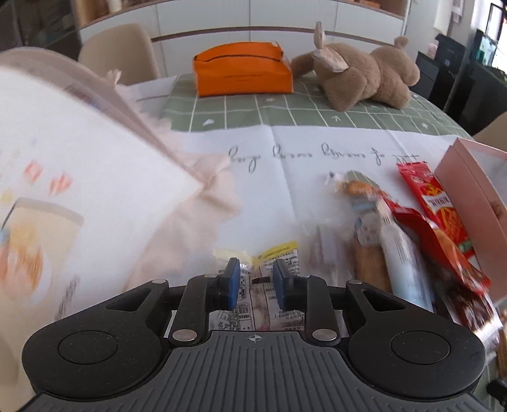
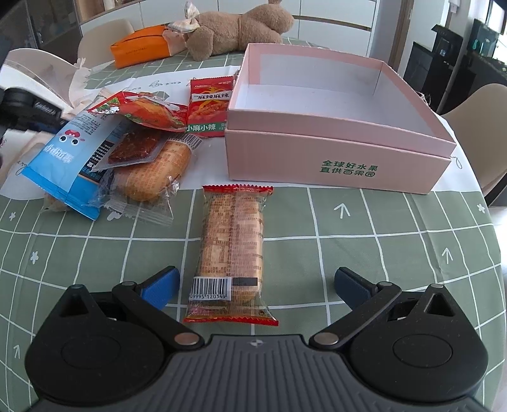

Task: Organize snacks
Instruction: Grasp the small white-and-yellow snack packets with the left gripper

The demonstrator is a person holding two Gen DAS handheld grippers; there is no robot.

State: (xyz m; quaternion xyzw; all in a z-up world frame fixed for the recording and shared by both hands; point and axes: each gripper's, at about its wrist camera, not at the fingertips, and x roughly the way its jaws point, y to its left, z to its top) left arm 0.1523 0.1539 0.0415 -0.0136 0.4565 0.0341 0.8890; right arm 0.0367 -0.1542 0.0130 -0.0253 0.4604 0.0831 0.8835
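My left gripper (image 1: 256,271) is shut on a thin snack packet (image 1: 279,252) with a yellow top strip and printed text, pinched between its blue pads (image 1: 233,279). To its right lies a pile of snacks (image 1: 396,241), with red packets against the pink box (image 1: 469,177). In the right wrist view my right gripper (image 2: 256,280) stands wide open. A biscuit packet with red ends (image 2: 233,241) lies flat on the green checked tablecloth (image 2: 380,253) between its fingers, untouched. The open pink box (image 2: 336,152) stands just beyond. Left of the box, the pile holds a blue packet (image 2: 69,158), a wrapped bun (image 2: 152,174) and a red packet (image 2: 209,107).
A blurred white cloth bag (image 1: 79,158) fills the left of the left wrist view. A brown plush toy (image 2: 240,25) and an orange tissue case (image 2: 142,47) lie at the table's far side. White paper with writing (image 1: 317,177) covers the middle. Chairs stand around the table.
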